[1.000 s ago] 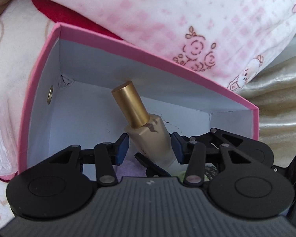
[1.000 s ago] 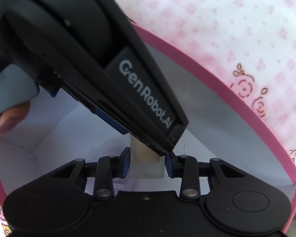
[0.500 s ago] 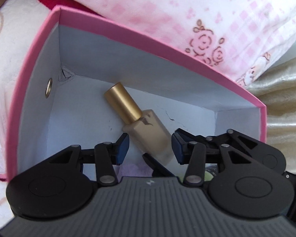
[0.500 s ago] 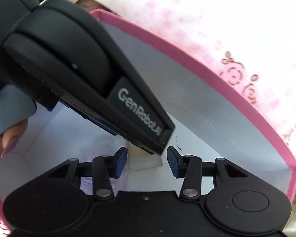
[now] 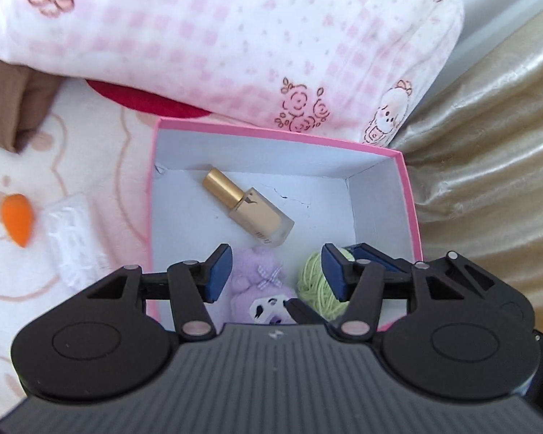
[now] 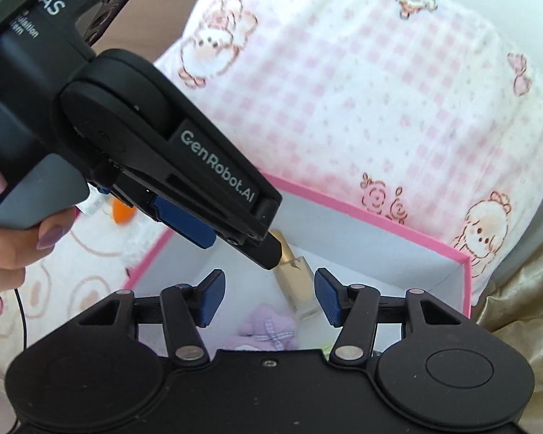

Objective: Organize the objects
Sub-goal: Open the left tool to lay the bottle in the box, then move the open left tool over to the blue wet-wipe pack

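A pink box (image 5: 411,202) with a white inside lies open on the bed. In it lie a beige bottle with a gold cap (image 5: 249,213), a purple plush toy (image 5: 260,285) and a green yarn ball (image 5: 316,285). My left gripper (image 5: 276,271) is open and empty, raised above the box's near end. My right gripper (image 6: 268,294) is open and empty, also above the box (image 6: 380,217); the bottle (image 6: 297,285) and the plush toy (image 6: 268,329) show between its fingers. The left gripper's body (image 6: 163,152) crosses the right wrist view.
A pink-checked pillow (image 5: 253,36) lies behind the box. An orange sponge (image 5: 16,218) and a clear plastic packet (image 5: 72,242) lie on the blanket left of the box. A gold curtain (image 5: 488,144) hangs at the right.
Both grippers let go of the bottle and pulled up and back out of the box. The bottle now lies flat on the box floor.
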The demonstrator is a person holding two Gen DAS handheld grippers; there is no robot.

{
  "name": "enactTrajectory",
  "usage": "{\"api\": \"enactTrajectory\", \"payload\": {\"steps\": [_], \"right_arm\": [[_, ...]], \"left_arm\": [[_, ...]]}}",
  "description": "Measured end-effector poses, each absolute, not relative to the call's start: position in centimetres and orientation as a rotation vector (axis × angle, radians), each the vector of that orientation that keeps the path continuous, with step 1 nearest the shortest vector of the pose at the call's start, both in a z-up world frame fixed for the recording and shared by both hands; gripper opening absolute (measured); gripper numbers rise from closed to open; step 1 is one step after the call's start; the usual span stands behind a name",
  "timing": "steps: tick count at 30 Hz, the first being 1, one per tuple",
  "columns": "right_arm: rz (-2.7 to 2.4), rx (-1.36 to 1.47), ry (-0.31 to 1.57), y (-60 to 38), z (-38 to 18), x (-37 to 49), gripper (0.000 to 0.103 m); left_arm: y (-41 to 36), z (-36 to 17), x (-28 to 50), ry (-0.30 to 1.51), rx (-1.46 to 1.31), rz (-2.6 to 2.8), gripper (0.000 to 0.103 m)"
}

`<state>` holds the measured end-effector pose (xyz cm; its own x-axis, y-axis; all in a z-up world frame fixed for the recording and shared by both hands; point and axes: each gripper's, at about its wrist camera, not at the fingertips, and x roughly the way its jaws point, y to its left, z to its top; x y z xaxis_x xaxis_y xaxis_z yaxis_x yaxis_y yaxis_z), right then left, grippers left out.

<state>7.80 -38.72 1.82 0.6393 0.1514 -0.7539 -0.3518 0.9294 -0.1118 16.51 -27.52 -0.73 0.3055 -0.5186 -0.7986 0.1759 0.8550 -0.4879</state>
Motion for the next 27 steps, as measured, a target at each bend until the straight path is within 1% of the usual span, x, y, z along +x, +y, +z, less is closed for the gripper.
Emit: {"api": "enactTrajectory", "payload": {"steps": [3,7,9,11,13,16,22,27], "right_arm": [[0.294,-0.223,0.803,-37.4,3.8,6.3,0.062],[0.265,-0.223,0.83,-35.2,5.1,4.2,0.063],[0.256,-0.221,0.848,-36.5,6.5,3.7,0.063],[0.262,-0.212,0.851,-35.6,7.3,2.9,0.064],[0.281,-0.203,0.865,-35.4,6.7,2.9,0.064],[0.315,-0.211,0.884,-33.8,7.3,2.3,0.065],[0.368,-0.257,0.894,-30.4,9.0,0.7,0.07],[0.423,-0.271,0.899,-27.6,9.0,0.2,0.075]], "left_arm": [[-26.0,1.2,15.1,1.157,-0.316,-0.486,0.055],[-23.9,3.7,12.8,1.122,-0.267,-0.495,0.057],[-22.8,4.6,11.7,1.111,-0.24,-0.498,0.059],[-21.5,5.3,10.5,1.103,-0.212,-0.496,0.059],[-19.6,6.2,9.2,1.086,-0.201,-0.493,0.059],[-17.1,7.5,7.4,1.05,-0.185,-0.483,0.059],[-12.9,8.5,4.8,1.034,-0.153,-0.466,0.062],[-10.3,8.0,3.6,1.042,-0.148,-0.432,0.063]]}}
